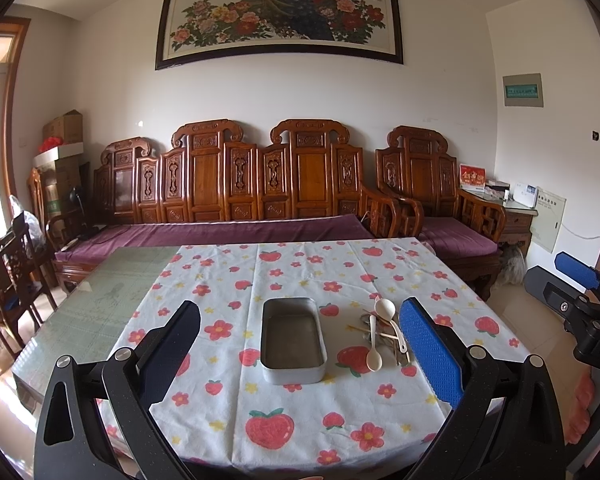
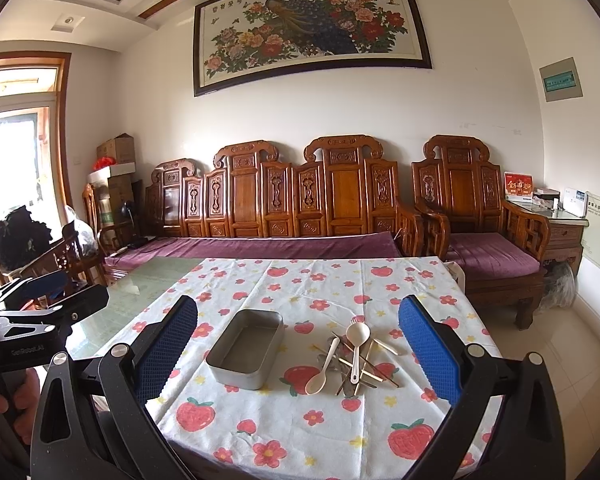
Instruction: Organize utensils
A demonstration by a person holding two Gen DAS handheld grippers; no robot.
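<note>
An empty rectangular metal tin (image 1: 293,340) (image 2: 246,348) sits on the strawberry-print tablecloth (image 1: 300,412) (image 2: 300,432). To its right lies a pile of utensils (image 1: 384,336) (image 2: 354,358): cream plastic spoons, wooden chopsticks and some metal pieces beneath. My left gripper (image 1: 300,344) is open and empty, held above the table's near edge, facing the tin. My right gripper (image 2: 298,344) is open and empty, likewise above the near edge, with tin and pile between its fingers in view. Each gripper shows at the other view's side (image 1: 576,284) (image 2: 40,300).
The cloth covers the right part of a glass-topped table (image 1: 112,300) (image 2: 140,292). A carved wooden sofa (image 1: 236,208) (image 2: 276,220) with purple cushions stands behind it, an armchair (image 1: 440,208) to the right, dark chairs (image 1: 8,280) at left.
</note>
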